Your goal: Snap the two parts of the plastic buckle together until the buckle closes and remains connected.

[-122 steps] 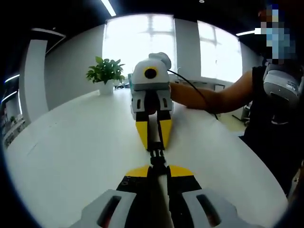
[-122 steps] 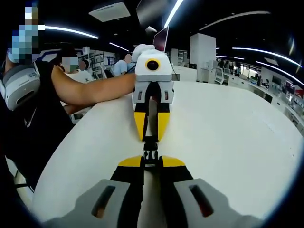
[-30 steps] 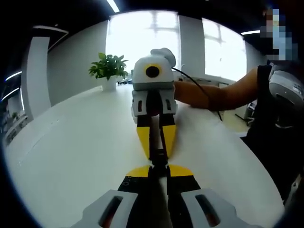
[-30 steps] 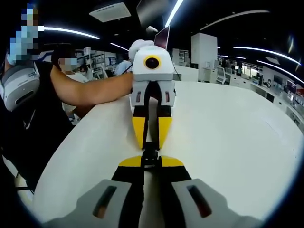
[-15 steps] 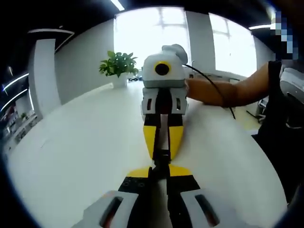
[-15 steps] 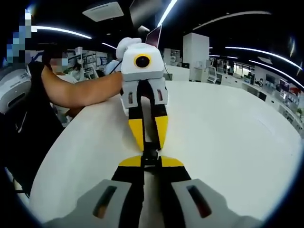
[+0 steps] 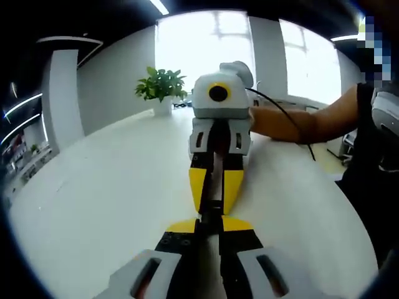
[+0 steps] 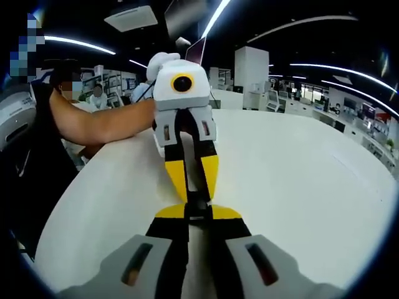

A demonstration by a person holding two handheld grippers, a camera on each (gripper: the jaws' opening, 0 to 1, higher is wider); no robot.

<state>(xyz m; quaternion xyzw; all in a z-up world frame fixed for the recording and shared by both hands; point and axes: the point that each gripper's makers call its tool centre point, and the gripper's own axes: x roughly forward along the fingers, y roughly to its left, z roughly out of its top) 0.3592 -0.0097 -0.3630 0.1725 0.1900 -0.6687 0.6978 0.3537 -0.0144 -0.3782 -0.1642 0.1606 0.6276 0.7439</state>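
Here, left gripper and right gripper tip to tip, both clenched on the black buckle.

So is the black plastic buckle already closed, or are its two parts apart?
Cannot tell. The black plastic buckle sits between the two tools' meeting yellow tips, with no gap showing, but the latch itself is hidden.

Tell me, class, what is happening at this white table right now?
A person holds two grippers nose to nose over the white table. The left gripper and the right gripper are each shut on one half of a black plastic buckle. The yellow jaws almost meet, with the buckle pinched in the narrow space between them. Whether the halves have clicked together cannot be told. A potted plant stands at the table's far end.
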